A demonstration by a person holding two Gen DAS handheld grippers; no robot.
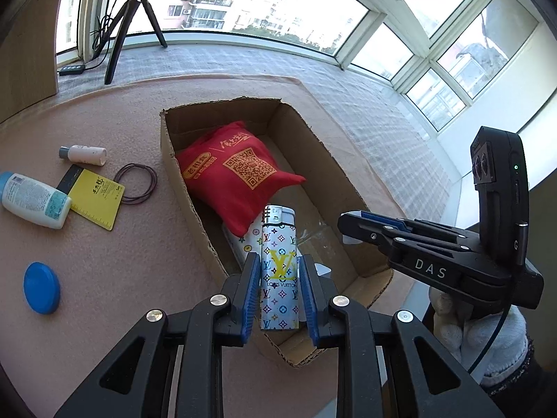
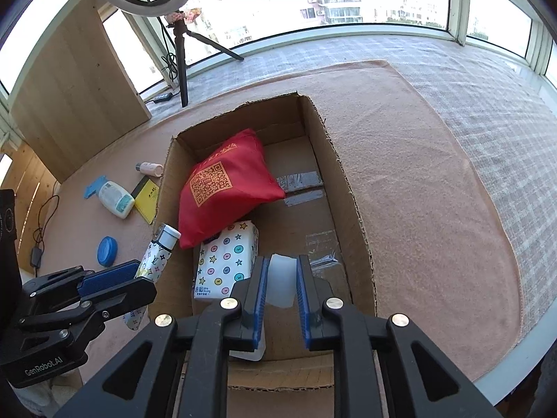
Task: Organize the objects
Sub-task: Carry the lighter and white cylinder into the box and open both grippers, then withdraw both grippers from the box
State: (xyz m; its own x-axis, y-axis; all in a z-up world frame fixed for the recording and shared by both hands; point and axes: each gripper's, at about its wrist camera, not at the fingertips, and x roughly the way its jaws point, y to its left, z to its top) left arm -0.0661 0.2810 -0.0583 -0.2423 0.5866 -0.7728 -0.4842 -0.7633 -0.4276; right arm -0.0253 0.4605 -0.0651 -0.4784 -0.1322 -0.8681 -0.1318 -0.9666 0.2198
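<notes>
pouch (image 2: 226, 188) in box (image 2: 351, 209), bottles (image 1: 34, 198) left

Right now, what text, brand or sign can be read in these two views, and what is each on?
"LOUIS VUITTON", "LV": lighter in the left claw.
"DAS": right claw's body.
"GenRobot.AI": left claw's body, right wrist view.
QR code: red bag; its characters are unreadable.
Yellow card, white bottle, tissue pack: print too small.

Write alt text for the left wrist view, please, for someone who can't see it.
The left gripper grips a patterned lighter above a cardboard box holding a red bag. The right gripper reaches over the box from the right. Two bottles, a yellow card and a blue lid lie on the mat at left.
</notes>
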